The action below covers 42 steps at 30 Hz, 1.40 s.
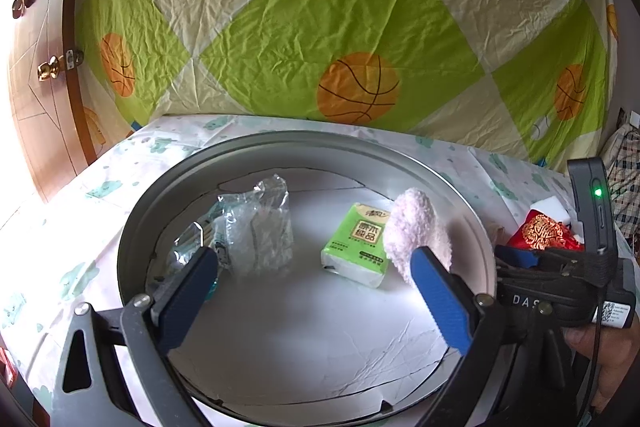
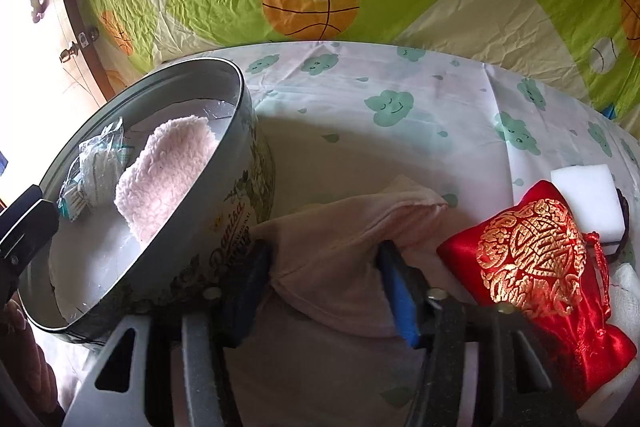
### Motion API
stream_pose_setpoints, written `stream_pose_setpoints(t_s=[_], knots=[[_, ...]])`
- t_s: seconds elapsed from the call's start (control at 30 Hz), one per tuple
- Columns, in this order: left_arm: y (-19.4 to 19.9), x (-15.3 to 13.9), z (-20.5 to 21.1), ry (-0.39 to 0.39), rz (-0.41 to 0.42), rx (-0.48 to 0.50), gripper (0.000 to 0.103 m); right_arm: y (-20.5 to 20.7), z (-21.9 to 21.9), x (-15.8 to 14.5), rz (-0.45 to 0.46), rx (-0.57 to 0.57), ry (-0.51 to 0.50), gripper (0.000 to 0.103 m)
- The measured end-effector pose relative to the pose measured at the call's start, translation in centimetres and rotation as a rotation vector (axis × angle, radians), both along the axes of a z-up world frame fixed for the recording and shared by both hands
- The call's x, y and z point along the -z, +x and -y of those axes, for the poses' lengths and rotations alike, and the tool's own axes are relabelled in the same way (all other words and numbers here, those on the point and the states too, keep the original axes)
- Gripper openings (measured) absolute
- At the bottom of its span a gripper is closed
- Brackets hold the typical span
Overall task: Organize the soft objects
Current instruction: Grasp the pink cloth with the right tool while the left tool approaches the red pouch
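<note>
**Mia:** Behind the table hangs a big sheet (image 1: 320, 27) with green squares and orange basketballs. See the table cloth (image 2: 360, 107)? It is white with little green clouds.

**Ben:** Yes. And the round tin (image 1: 132, 227) sits on it. What is inside?

**Mia:** A fluffy pink cloth (image 1: 416, 231) leans on the tin's right wall. A green tissue pack (image 1: 356, 243) lies just beside it. A clear crinkly bag (image 1: 256, 227) lies on the left side.

**Ben:** What does the left gripper (image 1: 316, 263) do?

**Mia:** It hangs over the tin with its blue fingers (image 1: 440, 295) spread wide. Nothing is between them.

**Ben:** And the right gripper (image 2: 324, 267)?

**Mia:** It is outside the tin, on the table. Its fingers squeeze a soft pale pink pouch (image 2: 344, 227) from both sides. The cloth bunches up between them.

**Ben:** What else lies there?

**Mia:** A shiny red bag with gold stitching (image 2: 540, 255), just beside the pouch. A white sponge block (image 2: 588, 199) is behind the red bag, touching it, I think. The edge there is hard to see.
</note>
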State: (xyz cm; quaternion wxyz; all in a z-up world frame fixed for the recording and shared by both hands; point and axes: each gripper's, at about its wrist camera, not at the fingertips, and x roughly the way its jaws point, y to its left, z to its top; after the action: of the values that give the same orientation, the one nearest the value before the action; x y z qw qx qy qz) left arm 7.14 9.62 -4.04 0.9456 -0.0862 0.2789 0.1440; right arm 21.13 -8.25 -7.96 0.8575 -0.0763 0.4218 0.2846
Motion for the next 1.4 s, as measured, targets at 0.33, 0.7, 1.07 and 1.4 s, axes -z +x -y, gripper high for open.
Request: stream_pose_setpoints(t_s=[0.33,0.7,1.07,1.4], knots=[[0.2,-1.0,1.2,0.009,0.015,0.013,0.099,-1.6,2.6,-1.4,0.066,0.017,0.131,0.013],[2.2,-2.0,6.5,0.041,0.027,0.111,0.098,-6.3,11.5,-6.5,0.311,0.173,0.233,0.012],[4.7,-1.2,14.5,0.066,-0.013,0.282,0.098,-6.8,19.3,-6.5,0.373,0.359,0.203,0.012],[7.4,-0.1,19.7,0.041,-0.058,0.444,0.099,-6.0,21.8,-5.2,0.356,0.426,0.213,0.013]])
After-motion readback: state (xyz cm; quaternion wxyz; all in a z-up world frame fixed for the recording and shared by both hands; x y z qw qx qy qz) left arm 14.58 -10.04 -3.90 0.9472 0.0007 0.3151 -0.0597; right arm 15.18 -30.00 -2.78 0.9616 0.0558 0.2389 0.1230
